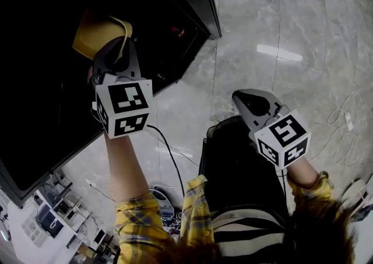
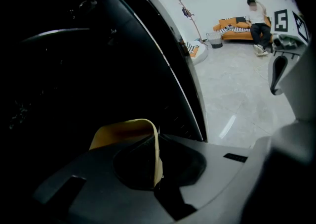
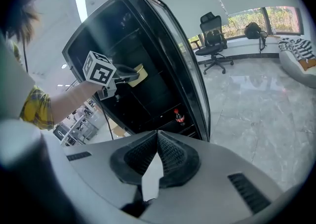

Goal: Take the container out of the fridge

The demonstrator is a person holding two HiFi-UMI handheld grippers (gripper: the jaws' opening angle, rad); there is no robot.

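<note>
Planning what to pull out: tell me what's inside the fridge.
A yellow container, its wall pinched in the left claw, and a red-capped bottle low down. The rest of the fridge is too dark to see.

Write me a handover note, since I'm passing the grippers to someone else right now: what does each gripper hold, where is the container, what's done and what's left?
Left gripper: shut on the wall of the yellow container, reaching into the open fridge.
Right gripper: shut, empty, held over the floor away from the fridge.
Container: inside the fridge, not yet out.
Done: fridge open, container gripped.
Left: draw the container out clear of the fridge.
</note>
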